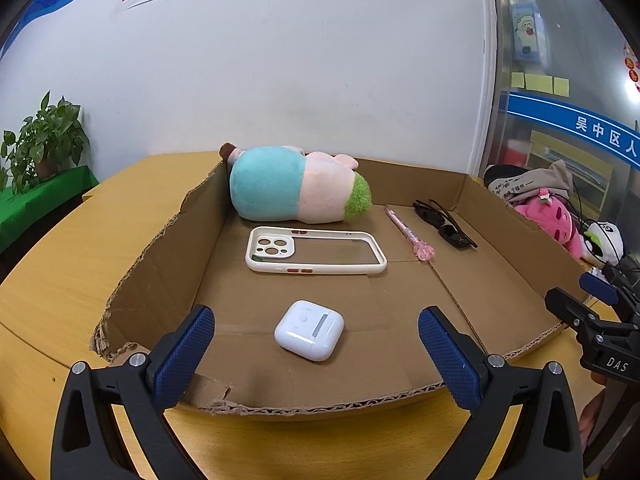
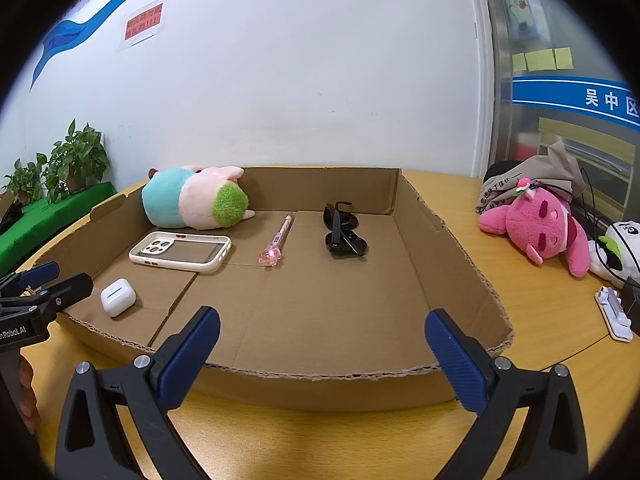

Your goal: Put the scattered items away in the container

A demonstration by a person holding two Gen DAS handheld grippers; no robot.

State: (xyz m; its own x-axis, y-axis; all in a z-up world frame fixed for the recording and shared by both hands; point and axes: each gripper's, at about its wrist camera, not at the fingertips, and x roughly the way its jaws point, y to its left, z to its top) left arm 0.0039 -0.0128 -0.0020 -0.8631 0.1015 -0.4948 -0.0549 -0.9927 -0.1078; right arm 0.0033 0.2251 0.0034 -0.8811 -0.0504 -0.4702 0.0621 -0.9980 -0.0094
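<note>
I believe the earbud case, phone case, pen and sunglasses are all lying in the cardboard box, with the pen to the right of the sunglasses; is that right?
Nearly: the pen lies left of the sunglasses, between them and the phone case. The right wrist view shows it. The earbud case and the rest are in the box.

Black gripper frames with silver screws carry textured blue fingers (image 1: 184,354).

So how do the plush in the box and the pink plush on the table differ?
The boxed plush is teal, pale pink and green; the pink plush is mostly hot pink. The boxed plush lies inside the cardboard box against its back left corner; the pink plush lies outside it on the table, beside a bag. Both lie on their sides, ungripped.
</note>
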